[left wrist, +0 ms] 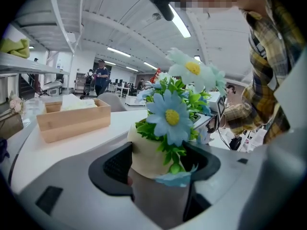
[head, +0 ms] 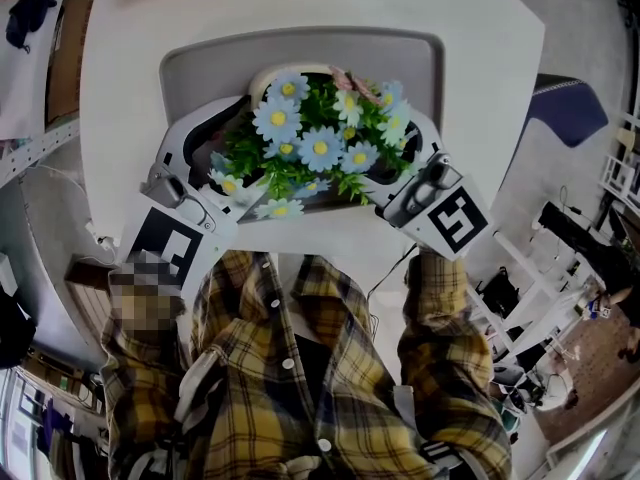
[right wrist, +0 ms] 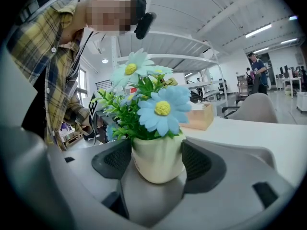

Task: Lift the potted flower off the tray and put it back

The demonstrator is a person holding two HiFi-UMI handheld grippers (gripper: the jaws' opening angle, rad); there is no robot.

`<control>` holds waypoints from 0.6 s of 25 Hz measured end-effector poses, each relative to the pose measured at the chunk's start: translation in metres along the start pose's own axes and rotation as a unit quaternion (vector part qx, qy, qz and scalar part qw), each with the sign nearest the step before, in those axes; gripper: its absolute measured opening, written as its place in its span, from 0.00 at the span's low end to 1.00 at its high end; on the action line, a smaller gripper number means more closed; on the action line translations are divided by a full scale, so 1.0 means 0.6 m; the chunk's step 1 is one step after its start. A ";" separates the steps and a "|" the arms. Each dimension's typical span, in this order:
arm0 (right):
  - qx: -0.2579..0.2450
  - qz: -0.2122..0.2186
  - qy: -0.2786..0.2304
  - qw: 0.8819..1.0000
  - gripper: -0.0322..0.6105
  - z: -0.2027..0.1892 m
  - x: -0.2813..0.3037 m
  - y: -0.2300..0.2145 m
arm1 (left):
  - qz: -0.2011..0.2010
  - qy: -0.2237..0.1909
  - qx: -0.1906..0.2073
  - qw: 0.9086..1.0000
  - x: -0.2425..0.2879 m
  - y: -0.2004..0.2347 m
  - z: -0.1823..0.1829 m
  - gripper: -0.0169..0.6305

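- The potted flower (head: 310,143) sits over the near half of the grey tray (head: 200,63) on the white table (head: 120,78), dead centre between my two tools
- The left gripper (left wrist: 160,164) comes at it from the left, and its dark pads (left wrist: 110,169) are closed against the cream pot; leaves cover the far contact, so I judge that side rather than see it
- The right gripper (right wrist: 157,164) comes from the opposite side, with both its pads pressed on the pot's flanks
- So neither hand is nearer: the pot is shared, pinched from two sides
- The pot's long axis reads upright in the right gripper view, but it leans away a little in the left gripper view, which may only be the lens
- The head view gives me the pot's place over the tray but buries the contacts under blooms
- The gripper views show the contacts but not the pot's base, so I cannot tell whether it rests on the tray or hangs clear
- I judge that whichever way it goes next, both hands must rise or sink together, or the pot tips
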State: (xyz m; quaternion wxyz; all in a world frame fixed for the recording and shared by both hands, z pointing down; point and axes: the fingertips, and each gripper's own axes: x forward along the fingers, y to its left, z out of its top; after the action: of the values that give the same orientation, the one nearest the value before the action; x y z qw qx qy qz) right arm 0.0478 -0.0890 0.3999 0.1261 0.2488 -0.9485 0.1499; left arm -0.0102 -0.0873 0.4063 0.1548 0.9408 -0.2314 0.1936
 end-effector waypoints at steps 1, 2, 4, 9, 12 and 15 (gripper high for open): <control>0.000 -0.001 -0.002 1.000 0.54 0.001 0.000 0.000 | 0.000 0.000 0.000 1.000 -0.001 0.000 0.001 0.52; 0.000 -0.001 -0.003 1.000 0.54 0.003 0.000 0.000 | 0.001 -0.001 -0.002 1.000 -0.002 0.000 0.002 0.52; -0.001 -0.003 -0.005 1.000 0.54 0.007 -0.001 0.001 | 0.003 -0.004 -0.008 1.000 -0.004 0.000 0.005 0.52; -0.010 -0.004 -0.011 1.000 0.54 0.016 -0.003 0.001 | 0.005 -0.014 -0.021 1.000 -0.005 0.000 0.012 0.52; -0.015 -0.004 -0.012 1.000 0.54 0.011 -0.003 0.001 | 0.006 -0.018 -0.017 1.000 -0.002 -0.001 0.009 0.52; -0.024 -0.007 -0.015 1.000 0.54 0.026 -0.001 0.004 | 0.009 -0.023 -0.012 1.000 -0.012 0.003 0.022 0.52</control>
State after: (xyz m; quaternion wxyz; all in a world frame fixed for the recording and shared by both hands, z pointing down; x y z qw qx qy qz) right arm 0.0442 -0.0923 0.3846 0.1188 0.2545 -0.9518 0.1229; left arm -0.0128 -0.0911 0.3920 0.1591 0.9408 -0.2458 0.1706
